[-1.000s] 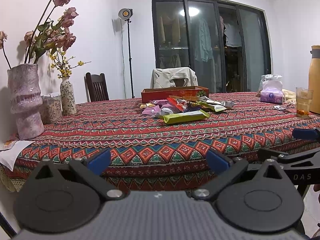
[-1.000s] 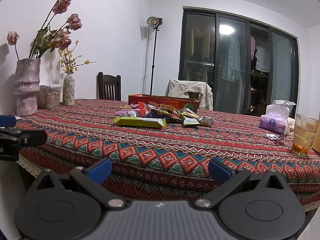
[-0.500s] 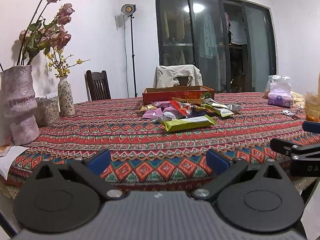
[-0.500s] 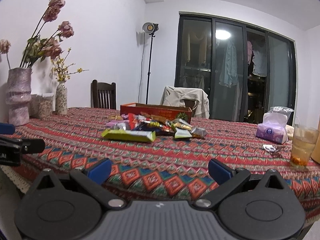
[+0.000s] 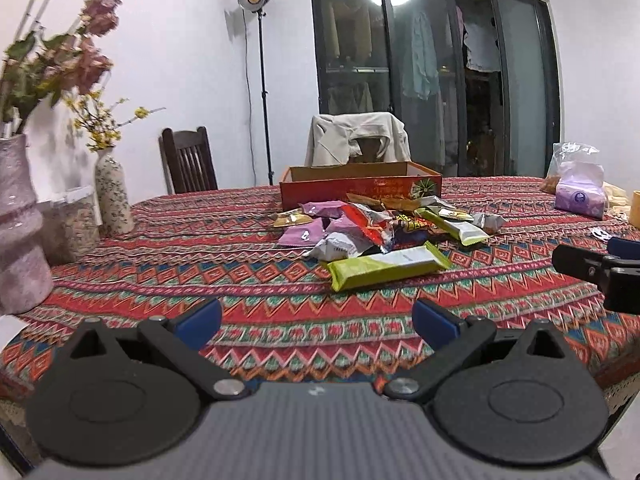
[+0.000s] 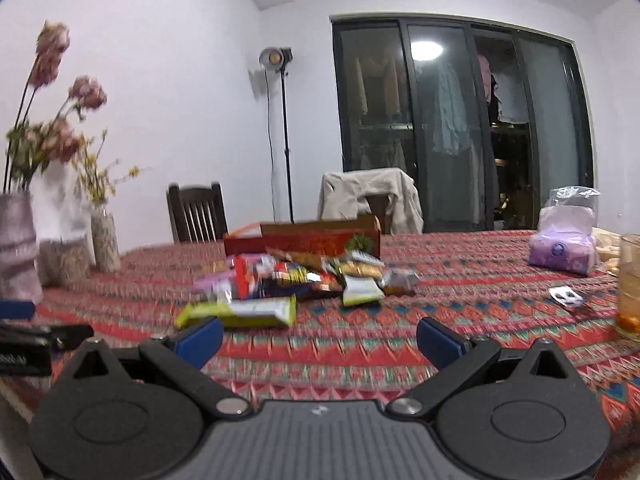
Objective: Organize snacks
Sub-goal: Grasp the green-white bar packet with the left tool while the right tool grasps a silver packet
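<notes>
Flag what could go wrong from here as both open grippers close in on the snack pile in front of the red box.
1. The snack pile is overlapping and loose; grabbing the long green bar nearest the left gripper may drag neighbours along.
2. The glass of drink stands close beside the right gripper; a sideways swing could tip it.
3. Both grippers aim at one pile and might collide.
</notes>
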Demonstrator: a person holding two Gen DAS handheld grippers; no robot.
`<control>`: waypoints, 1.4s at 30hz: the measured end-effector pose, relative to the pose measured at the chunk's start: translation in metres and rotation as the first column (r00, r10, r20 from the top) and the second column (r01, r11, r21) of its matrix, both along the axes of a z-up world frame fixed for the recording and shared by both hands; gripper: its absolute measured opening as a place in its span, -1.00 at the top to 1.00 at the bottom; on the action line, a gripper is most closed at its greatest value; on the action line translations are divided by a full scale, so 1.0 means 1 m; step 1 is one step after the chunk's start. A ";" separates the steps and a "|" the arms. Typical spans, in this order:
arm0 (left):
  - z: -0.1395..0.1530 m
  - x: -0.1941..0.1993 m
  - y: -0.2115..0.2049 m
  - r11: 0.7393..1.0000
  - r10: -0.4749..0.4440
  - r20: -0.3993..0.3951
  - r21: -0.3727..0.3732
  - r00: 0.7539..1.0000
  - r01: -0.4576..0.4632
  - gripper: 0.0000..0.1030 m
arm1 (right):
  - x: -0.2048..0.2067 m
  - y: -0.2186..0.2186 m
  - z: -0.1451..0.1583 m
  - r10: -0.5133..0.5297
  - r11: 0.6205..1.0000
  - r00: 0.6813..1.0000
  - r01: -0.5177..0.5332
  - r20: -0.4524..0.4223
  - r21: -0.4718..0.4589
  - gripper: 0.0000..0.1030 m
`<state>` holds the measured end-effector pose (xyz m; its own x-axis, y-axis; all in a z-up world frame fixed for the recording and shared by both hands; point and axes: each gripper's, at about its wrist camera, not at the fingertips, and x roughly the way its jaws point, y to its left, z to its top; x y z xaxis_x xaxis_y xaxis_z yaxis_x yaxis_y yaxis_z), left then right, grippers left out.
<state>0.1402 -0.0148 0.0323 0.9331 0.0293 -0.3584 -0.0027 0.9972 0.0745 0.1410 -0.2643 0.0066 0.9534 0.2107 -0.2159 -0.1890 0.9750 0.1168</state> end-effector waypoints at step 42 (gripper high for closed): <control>-0.034 0.199 -0.058 0.943 -0.332 -0.360 -0.150 0.872 0.297 -0.26 | 0.312 -0.078 -0.031 0.071 0.997 0.921 -0.054 -0.383 0.053 0.04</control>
